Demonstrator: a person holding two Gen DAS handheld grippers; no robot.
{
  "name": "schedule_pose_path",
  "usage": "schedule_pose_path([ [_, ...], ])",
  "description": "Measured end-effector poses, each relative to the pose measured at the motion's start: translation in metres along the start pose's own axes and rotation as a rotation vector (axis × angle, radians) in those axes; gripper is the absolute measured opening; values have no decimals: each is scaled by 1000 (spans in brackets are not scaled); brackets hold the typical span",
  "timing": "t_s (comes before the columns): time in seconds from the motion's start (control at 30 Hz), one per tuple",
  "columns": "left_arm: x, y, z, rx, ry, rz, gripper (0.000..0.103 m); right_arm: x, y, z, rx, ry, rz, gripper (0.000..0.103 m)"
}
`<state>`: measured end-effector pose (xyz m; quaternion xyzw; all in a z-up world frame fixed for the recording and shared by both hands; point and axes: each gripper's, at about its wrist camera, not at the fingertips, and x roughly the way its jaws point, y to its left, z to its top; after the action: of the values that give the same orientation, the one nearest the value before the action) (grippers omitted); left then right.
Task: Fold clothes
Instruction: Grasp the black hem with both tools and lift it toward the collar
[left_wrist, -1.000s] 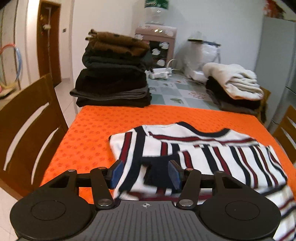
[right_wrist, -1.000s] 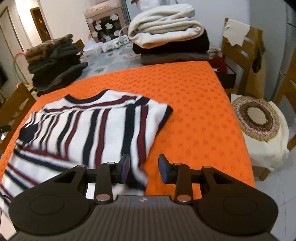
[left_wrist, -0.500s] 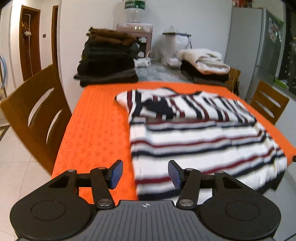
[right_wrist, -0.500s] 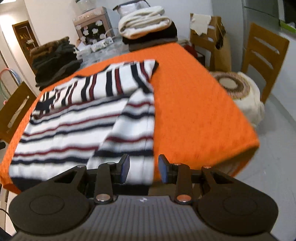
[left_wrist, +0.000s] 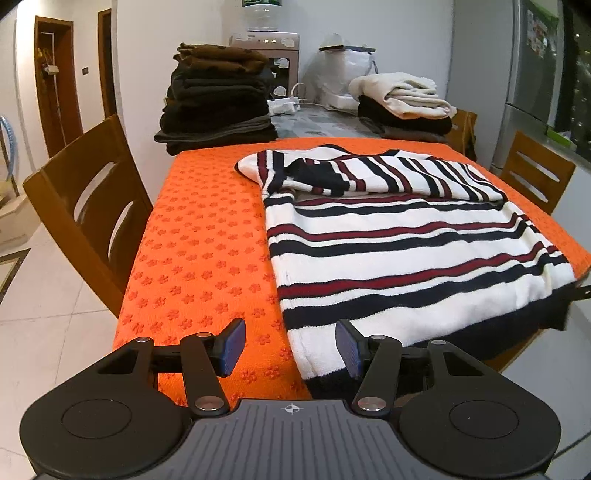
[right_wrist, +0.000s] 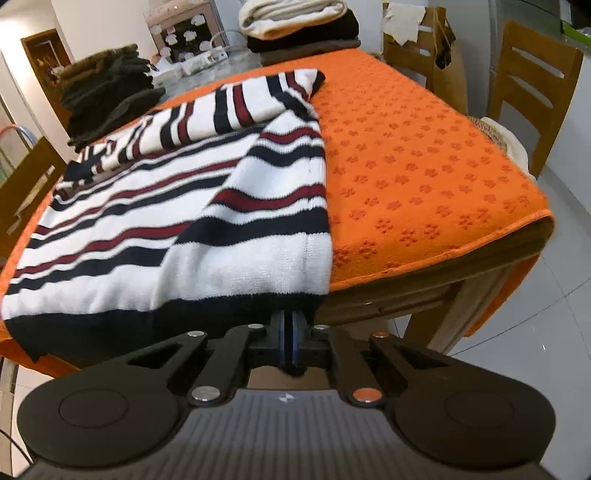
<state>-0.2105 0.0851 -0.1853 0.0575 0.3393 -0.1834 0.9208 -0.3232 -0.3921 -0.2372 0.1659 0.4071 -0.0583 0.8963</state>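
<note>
Orange tablecloth (left_wrist: 207, 236) under our striped sweater (left_wrist: 399, 251), our left gripper (left_wrist: 290, 347) released, jaws apart astride the hem corner, our right gripper (right_wrist: 289, 345) clenched on the dark hem.

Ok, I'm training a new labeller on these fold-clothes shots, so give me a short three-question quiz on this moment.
1. True or false: the right gripper is shut at the dark hem of the striped sweater.
2. Which is open, with nothing between its fingers?
A. left gripper
B. right gripper
3. Fill in: the sweater lies on an ______ tablecloth.

Key: 1 true; 2 A; 3 orange.
</note>
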Motion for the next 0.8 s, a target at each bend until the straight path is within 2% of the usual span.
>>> schedule_pose_path([
  [0.2,2,-5,-8,-59,19,-11,57,-46,-14,8,8,-9,-18,4],
  [0.3,7,-8,-18,-86,42,-17,57,-41,-21,6,-5,22,-7,1],
  [0.5,16,-8,-34,-88,88,-21,56,-26,-24,1,-44,46,20,5],
  [0.6,22,-9,-41,-53,115,-40,56,-18,-24,-3,-68,54,47,16],
  [0.67,27,-9,-44,-64,139,-57,56,-12,-24,-5,-87,54,56,30],
  [0.8,40,-7,-49,-100,168,-80,56,3,-28,-8,-102,58,66,41],
])
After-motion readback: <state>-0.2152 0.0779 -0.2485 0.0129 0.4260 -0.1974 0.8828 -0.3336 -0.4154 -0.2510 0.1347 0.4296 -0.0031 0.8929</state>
